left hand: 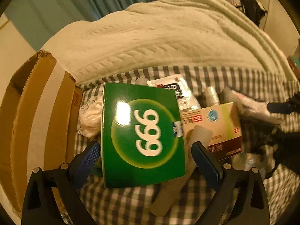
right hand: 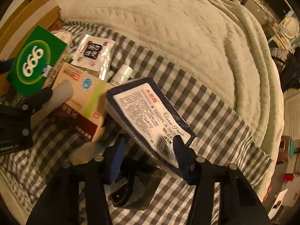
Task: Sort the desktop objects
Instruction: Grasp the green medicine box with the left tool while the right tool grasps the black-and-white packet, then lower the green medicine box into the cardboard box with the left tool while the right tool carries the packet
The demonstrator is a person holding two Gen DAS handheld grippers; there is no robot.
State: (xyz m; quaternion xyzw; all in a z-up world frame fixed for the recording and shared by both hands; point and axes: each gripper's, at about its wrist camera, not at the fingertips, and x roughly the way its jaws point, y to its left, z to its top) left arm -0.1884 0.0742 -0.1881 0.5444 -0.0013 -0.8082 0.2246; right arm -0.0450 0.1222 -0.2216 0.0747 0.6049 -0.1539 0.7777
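A green box marked 999 (left hand: 142, 135) lies between the fingers of my left gripper (left hand: 146, 153); the jaws stand wide, each side close to the box, and contact is unclear. The box also shows in the right wrist view (right hand: 35, 61). My right gripper (right hand: 148, 150) is shut on a dark-edged tissue paper pack (right hand: 148, 112), held tilted above the checked cloth (right hand: 215, 116). A beige medicine box (left hand: 215, 123) lies right of the green box, also in the right wrist view (right hand: 84, 101). A pale tube (right hand: 60, 93) rests on it.
A cardboard carton (left hand: 37, 112) stands at the left. A cream blanket (left hand: 159, 37) covers the back. A white snack packet (right hand: 93, 52), a white bottle (right hand: 121, 75) and crumpled white tissue (left hand: 90, 120) lie on the cloth. Dark items (right hand: 135, 183) lie under my right gripper.
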